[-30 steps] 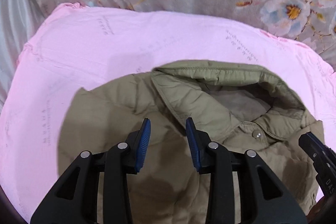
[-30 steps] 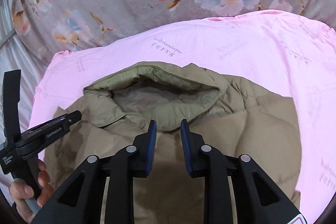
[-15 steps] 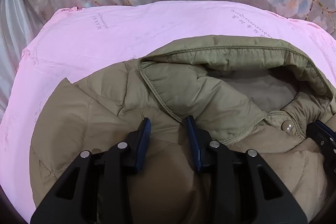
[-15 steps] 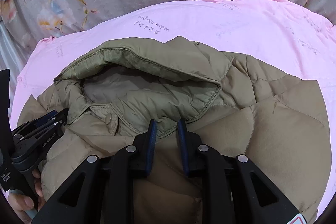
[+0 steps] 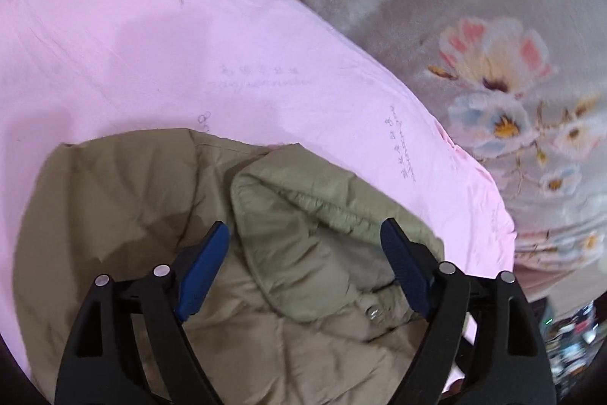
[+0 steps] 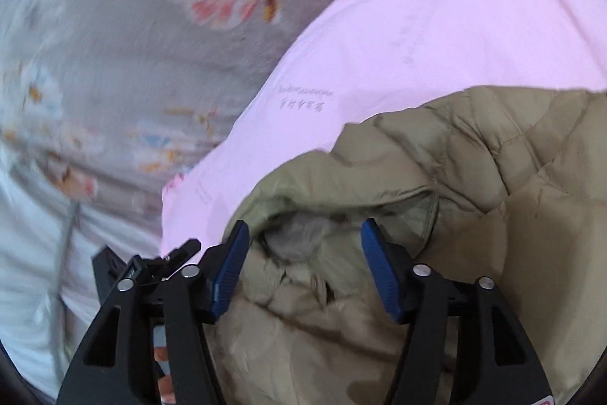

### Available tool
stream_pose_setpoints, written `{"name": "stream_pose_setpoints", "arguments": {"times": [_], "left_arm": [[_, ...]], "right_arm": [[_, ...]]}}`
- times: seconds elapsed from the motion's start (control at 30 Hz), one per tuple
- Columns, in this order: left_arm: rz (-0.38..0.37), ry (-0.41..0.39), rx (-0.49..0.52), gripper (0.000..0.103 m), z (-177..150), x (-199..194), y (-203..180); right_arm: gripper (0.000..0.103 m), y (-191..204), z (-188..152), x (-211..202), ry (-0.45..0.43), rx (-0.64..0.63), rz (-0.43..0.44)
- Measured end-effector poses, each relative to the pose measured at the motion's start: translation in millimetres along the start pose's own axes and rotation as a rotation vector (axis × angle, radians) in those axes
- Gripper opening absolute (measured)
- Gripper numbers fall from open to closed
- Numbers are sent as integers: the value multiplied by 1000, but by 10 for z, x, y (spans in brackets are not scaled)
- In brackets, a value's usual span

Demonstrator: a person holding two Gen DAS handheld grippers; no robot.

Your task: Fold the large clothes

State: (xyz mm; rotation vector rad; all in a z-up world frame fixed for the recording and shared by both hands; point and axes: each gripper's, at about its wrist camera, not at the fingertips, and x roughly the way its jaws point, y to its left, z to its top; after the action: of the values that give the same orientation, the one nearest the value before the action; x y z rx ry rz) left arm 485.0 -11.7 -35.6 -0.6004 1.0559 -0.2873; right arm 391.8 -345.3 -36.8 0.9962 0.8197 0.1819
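Surface: pink sheet (image 5: pixel 159 37) spread over a grey floral blanket (image 5: pixel 474 25); both show in each wrist view.
Jacket: my olive quilted jacket (image 5: pixel 125 207) lies on the pink sheet, collar (image 5: pixel 303 215) toward the blanket.
Left claw: my left gripper (image 5: pixel 303 264) hangs over the jacket's collar, blue pads (image 5: pixel 201 272) spread wide, holding nothing.
Right claw: my right gripper (image 6: pixel 303 272) sits above the collar opening (image 6: pixel 299 238), fingers far apart, nothing between them.
Beside the jacket: part of the other black tool (image 6: pixel 151 264) pokes in left of my right claw, at the sheet's edge.
Clutter: blurred items (image 5: pixel 569 336) beyond the sheet's right edge; I cannot make them out.
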Motion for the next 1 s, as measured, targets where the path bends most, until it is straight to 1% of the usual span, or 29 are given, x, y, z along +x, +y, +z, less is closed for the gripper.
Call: {"name": "stream_pose_setpoints", "arguments": {"times": [0.07,0.1,0.13,0.17,0.2,0.23,0.27,0.3,0.33,0.4,0.53,0.57,0.67,0.77,0.8,0.83,0.9,0.97,1.0], "left_arm": [[6,43,-41,80,79,144,5],[16,65,-53,79,115,225,-4],[55,80,-59,75,125,299,-13],[110,93,-48,55,123,362,-27],[161,108,-19,45,115,420,-54],[192,108,20,35,90,441,-85],[236,95,86,28,43,442,-148],[277,85,145,25,0,445,-194],[308,74,198,21,-62,446,-240],[353,48,284,19,-209,465,-275],[401,-15,370,18,-375,500,-312],[420,-37,397,18,-427,512,-340],[445,-83,440,18,-522,511,-347],[466,-125,467,18,-564,516,-350],[462,-134,466,18,-555,511,-351],[446,-139,459,18,-546,487,-342],[391,-137,426,20,-484,368,-280],[346,-144,428,20,-439,201,-288],[336,-156,438,20,-445,103,-301]], "right_arm": [[65,-130,40,9,-34,120,7],[65,-198,55,1,-54,182,32],[61,-253,71,3,-69,233,50],[55,-269,81,18,-73,259,52],[36,-276,108,35,-70,263,37],[18,-248,138,71,-53,230,-2],[16,-188,154,99,-32,151,-71],[11,-140,141,115,-21,79,-121],[9,-67,111,121,-8,-17,-183],[7,13,70,122,-4,-162,-273],[7,168,-48,257,-6,-392,-435],[7,229,-110,318,-15,-461,-490],[7,285,-223,451,-40,-567,-575],[7,278,-267,479,-59,-596,-594],[8,276,-268,478,-59,-599,-593],[8,265,-256,472,-58,-594,-584],[9,235,-221,418,-47,-578,-561],[13,262,-262,298,-33,-580,-550],[15,306,-307,200,-30,-593,-542]]}}
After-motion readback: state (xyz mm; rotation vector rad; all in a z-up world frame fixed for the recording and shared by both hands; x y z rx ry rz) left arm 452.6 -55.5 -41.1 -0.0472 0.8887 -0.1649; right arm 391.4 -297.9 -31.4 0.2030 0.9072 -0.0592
